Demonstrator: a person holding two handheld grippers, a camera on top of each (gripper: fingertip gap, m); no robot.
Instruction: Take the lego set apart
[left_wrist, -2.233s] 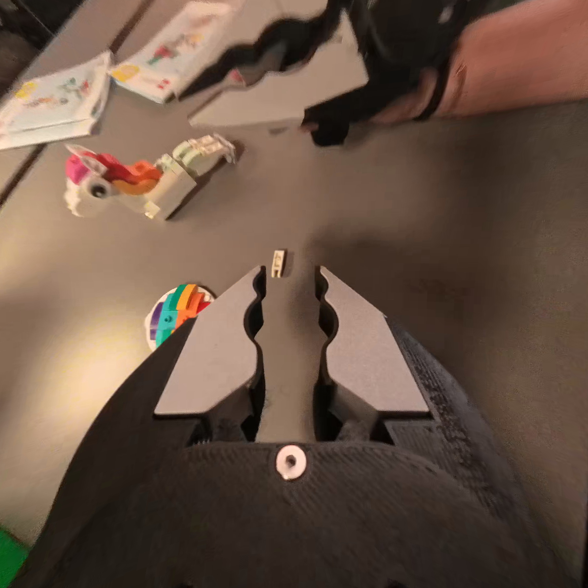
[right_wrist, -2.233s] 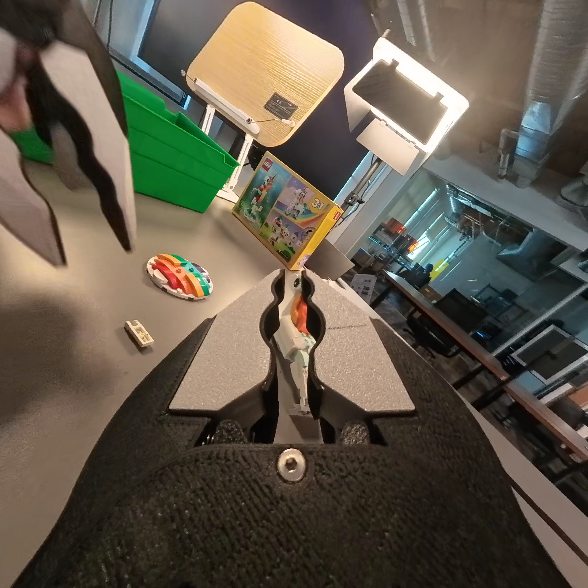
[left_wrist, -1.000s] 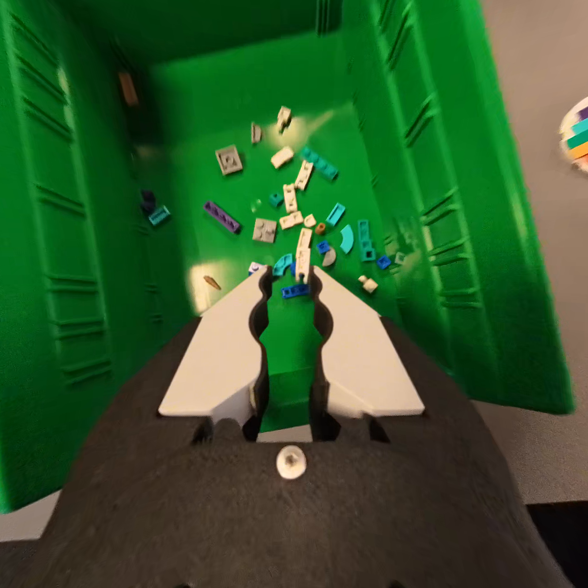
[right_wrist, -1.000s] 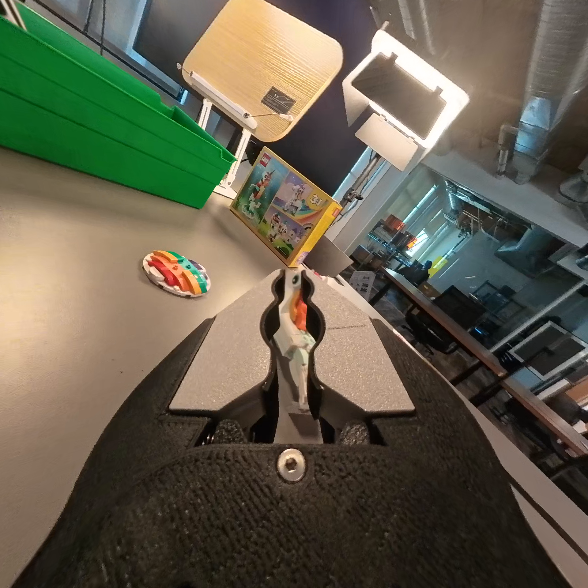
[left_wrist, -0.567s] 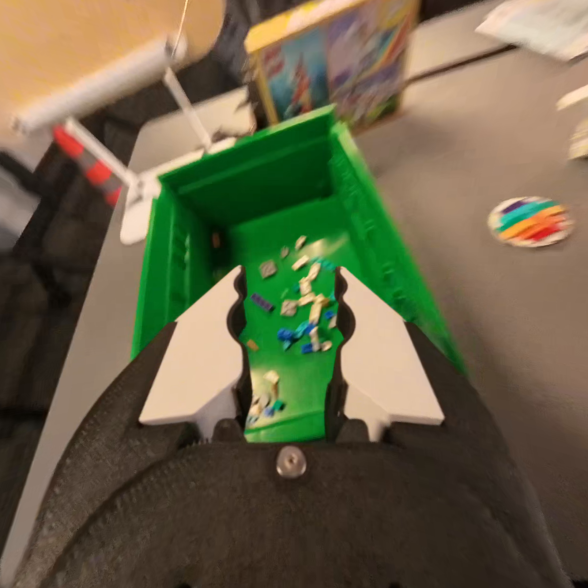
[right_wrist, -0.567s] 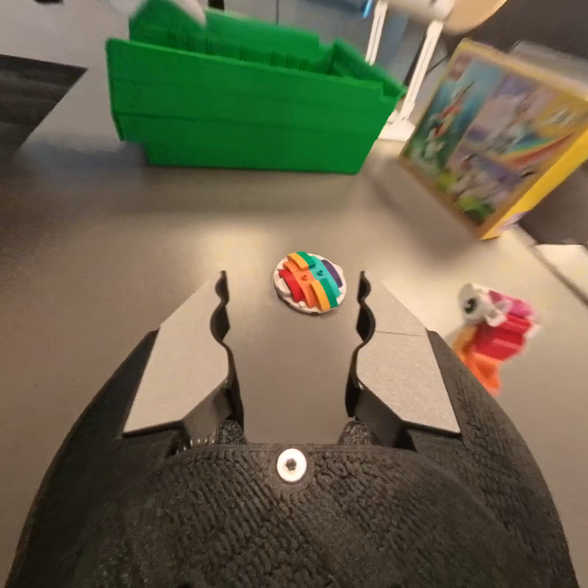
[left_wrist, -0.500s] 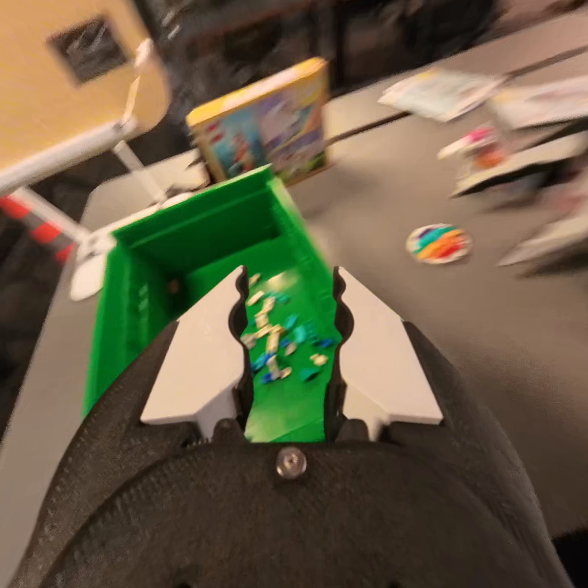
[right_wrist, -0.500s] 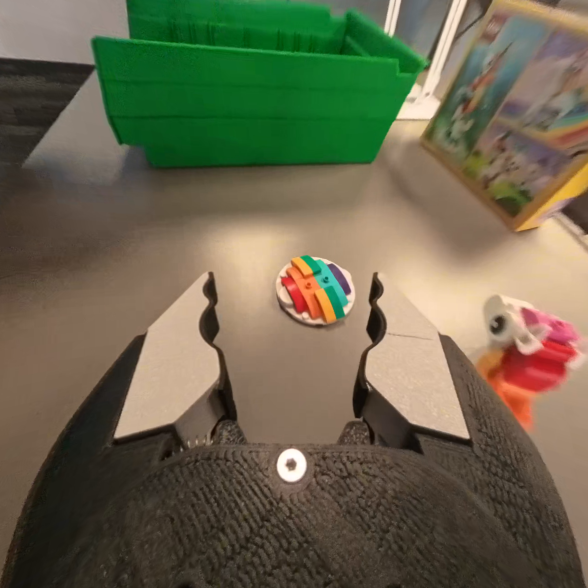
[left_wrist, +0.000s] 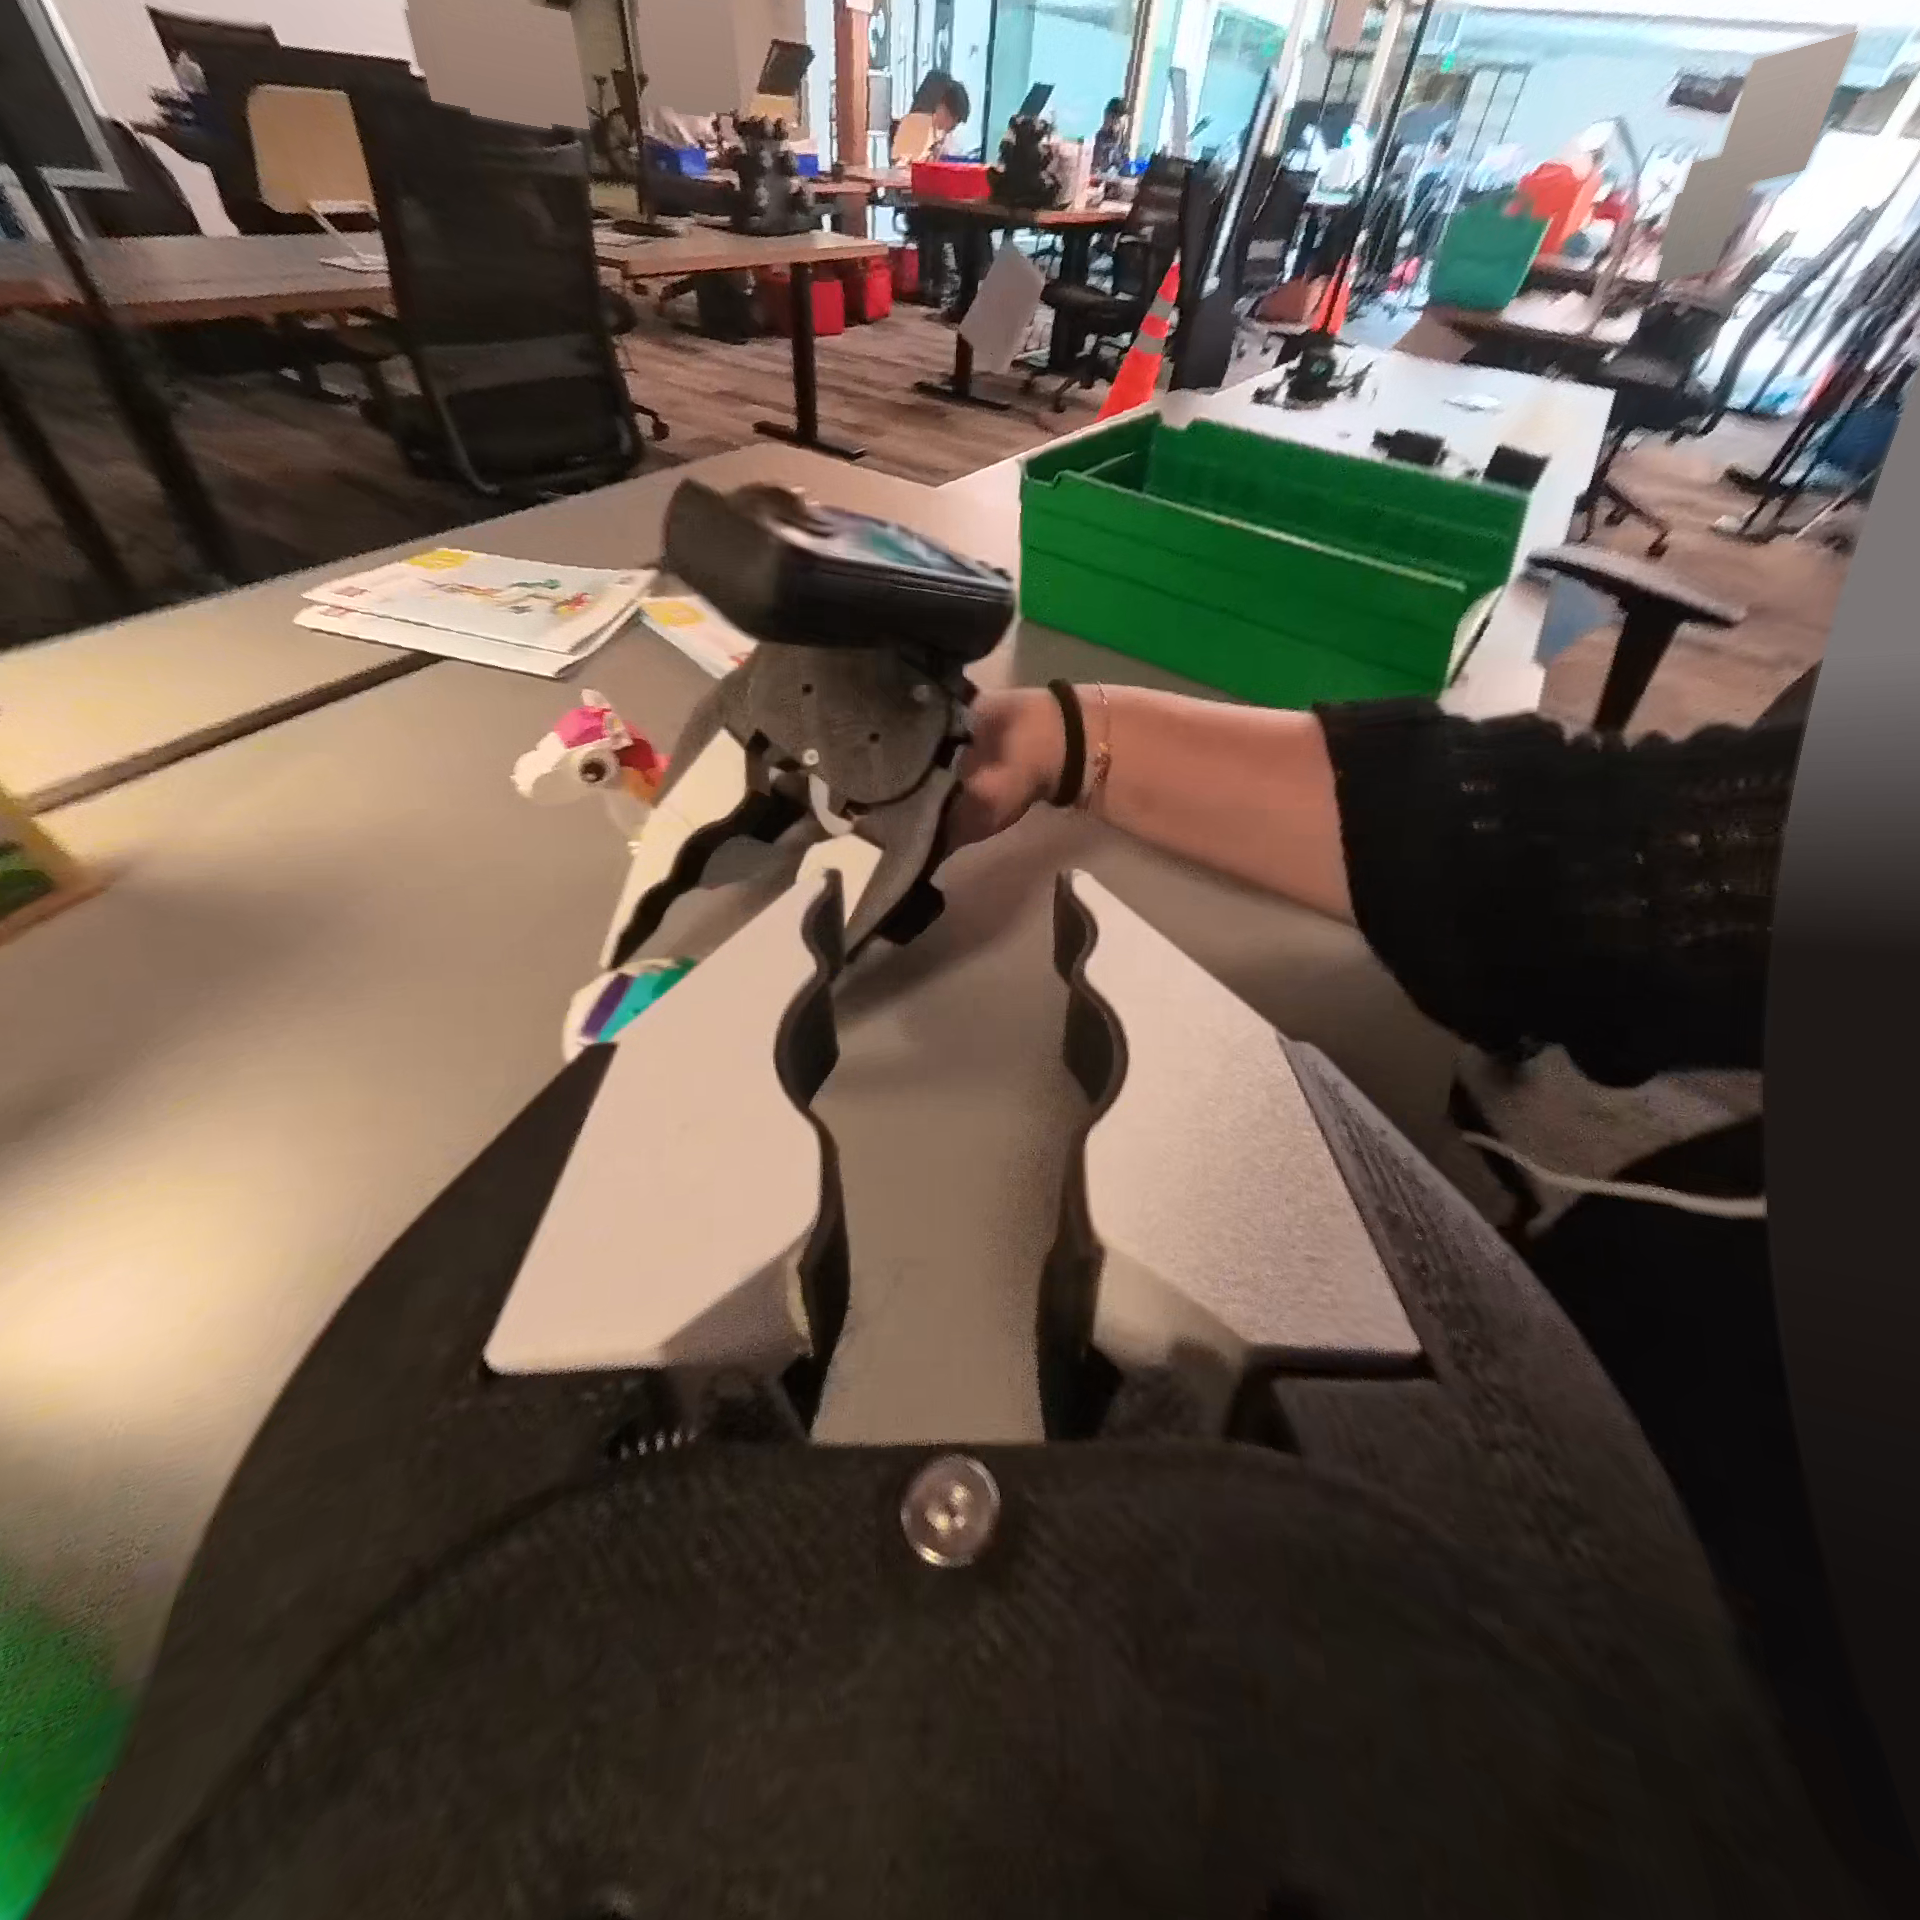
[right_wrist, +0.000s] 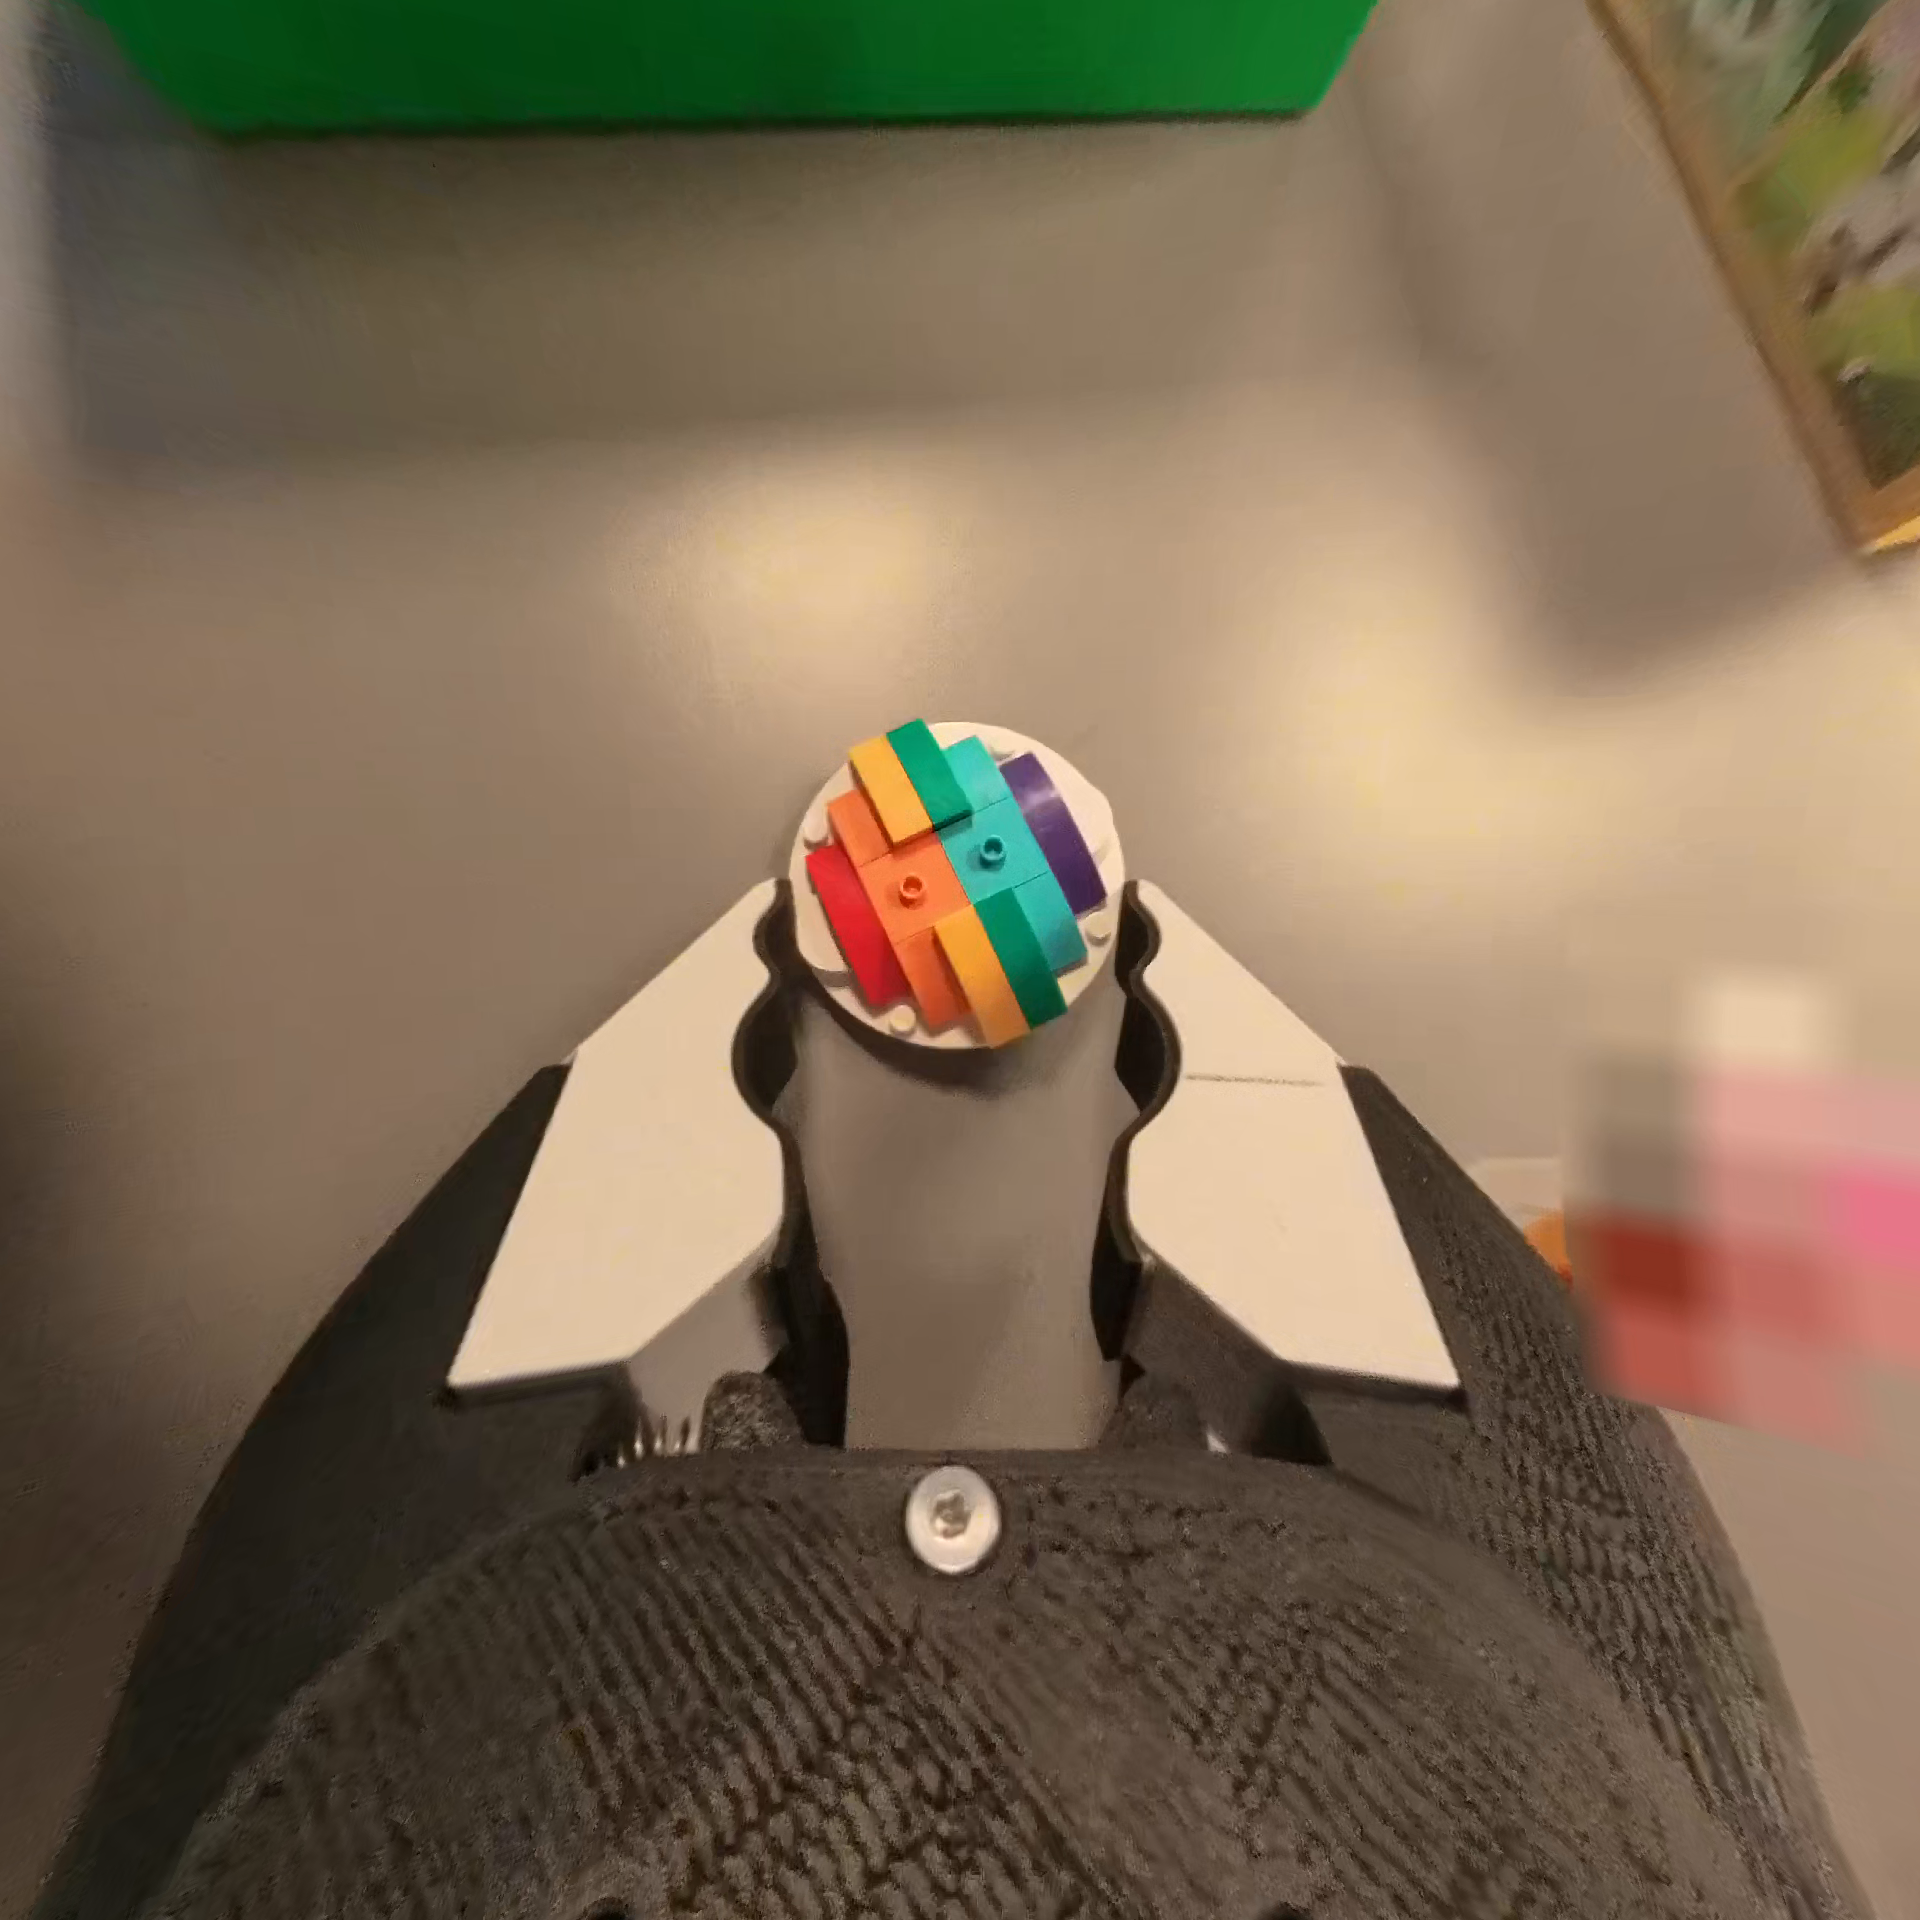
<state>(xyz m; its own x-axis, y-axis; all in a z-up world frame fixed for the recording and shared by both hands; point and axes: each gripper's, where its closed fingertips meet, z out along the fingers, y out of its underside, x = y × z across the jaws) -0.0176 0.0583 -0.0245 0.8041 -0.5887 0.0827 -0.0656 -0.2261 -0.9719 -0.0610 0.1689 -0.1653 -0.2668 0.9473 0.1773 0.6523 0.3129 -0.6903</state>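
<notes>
right tool (right_wrist: 954, 894) spread around the rainbow lego disc (right_wrist: 954, 879) on the grey surface (right_wrist: 416, 520); left tool (left_wrist: 943, 891) apart, empty.

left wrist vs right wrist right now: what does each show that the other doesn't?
Left wrist only: the right hand-held gripper from outside, open over the disc; the person's hand; booklets; the unicorn-like lego figure; the open left hand-held gripper.

Right wrist only: the disc's rainbow top, set between its fingertips; the picture box.

Both: the rainbow disc, grey table.
</notes>
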